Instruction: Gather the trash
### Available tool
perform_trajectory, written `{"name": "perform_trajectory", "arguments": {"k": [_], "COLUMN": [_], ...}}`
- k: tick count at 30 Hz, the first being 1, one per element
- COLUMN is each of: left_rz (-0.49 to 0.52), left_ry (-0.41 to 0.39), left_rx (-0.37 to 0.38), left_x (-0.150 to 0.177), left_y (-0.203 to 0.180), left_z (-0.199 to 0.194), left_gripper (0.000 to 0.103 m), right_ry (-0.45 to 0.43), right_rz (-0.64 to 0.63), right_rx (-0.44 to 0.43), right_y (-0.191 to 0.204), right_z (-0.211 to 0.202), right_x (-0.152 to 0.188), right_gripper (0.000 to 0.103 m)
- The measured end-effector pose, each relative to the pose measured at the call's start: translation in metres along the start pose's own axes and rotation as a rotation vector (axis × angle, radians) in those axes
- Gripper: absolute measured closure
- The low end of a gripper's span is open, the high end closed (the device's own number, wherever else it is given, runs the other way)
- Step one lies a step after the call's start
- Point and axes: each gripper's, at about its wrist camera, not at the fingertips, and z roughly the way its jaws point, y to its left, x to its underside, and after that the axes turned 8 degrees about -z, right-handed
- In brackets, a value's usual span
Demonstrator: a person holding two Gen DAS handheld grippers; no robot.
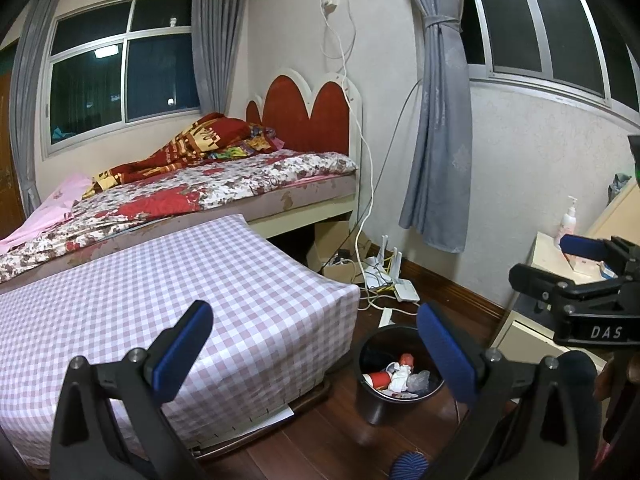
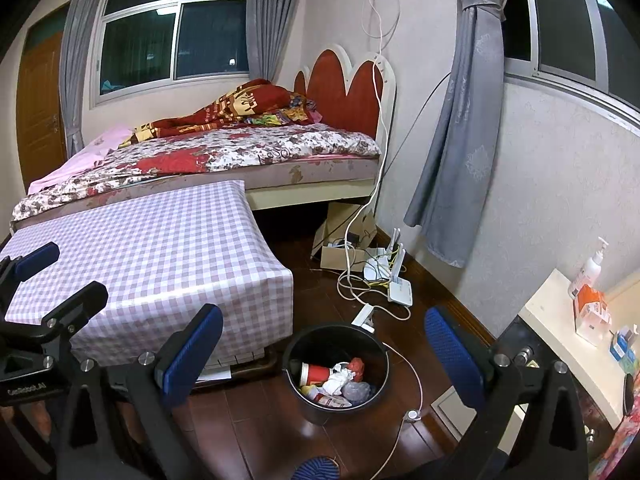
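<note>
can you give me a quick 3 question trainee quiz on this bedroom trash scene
1. True or false: the black bin is empty.
2. What lies on the checked table? A) a cup B) nothing visible C) a bottle
3. Fill in: the jaws of the left gripper and right gripper stand ____.

Key: 1 false, it holds a red cup and crumpled paper; 2 B; 3 open.

- Black round trash bin (image 2: 298, 364) upright on dark wood floor, just beside corner of checked-cloth table.
- Inside: red-and-white paper cup (image 2: 316, 373) lying on its side, crumpled white paper (image 2: 338, 380), clear plastic wrap (image 2: 356, 391), red scrap (image 2: 357, 365).
- Bin roughly half full.
</note>
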Motion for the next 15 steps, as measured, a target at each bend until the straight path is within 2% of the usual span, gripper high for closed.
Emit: {"name": "perform_trajectory", "arguments": {"k": [15], "left_rz": [0.01], "left_ry": [-0.002], "left_rx": [0.003], "left_x": [-0.0049], "left_y": [0.0017], "left_z": [-0.0005], "left_gripper": [0.001], "right_ry": [-0.004], "right_rz": [0.002], "right_rx": [0.001], "right_y": [0.0007], "right_z": [-0.0022], "right_x": [0.0005], "right_gripper": [0.001]}}
